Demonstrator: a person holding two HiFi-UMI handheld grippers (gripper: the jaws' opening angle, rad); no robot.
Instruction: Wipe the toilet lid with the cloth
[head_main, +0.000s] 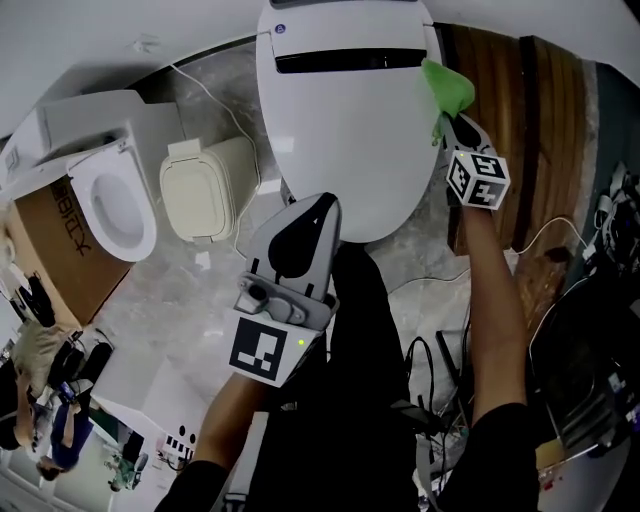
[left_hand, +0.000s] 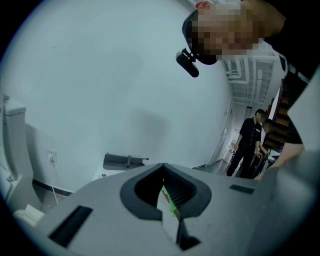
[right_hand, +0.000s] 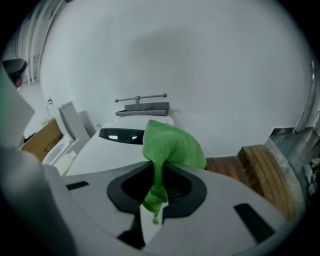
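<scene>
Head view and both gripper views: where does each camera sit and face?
Head view: on the person's head, looking steeply down at the toilet lid; both arms show.
Left gripper view: on the left hand-held gripper, tilted up at the wall; its shut jaws and the person's head show.
Right gripper view: on the right hand-held gripper, facing along the lid to the wall; jaws shut on the green cloth.
Shared: lid and cloth, in head and right gripper views.

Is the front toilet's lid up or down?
Down. The lid lies flat, top showing; the right gripper holds the cloth beside it.
</scene>
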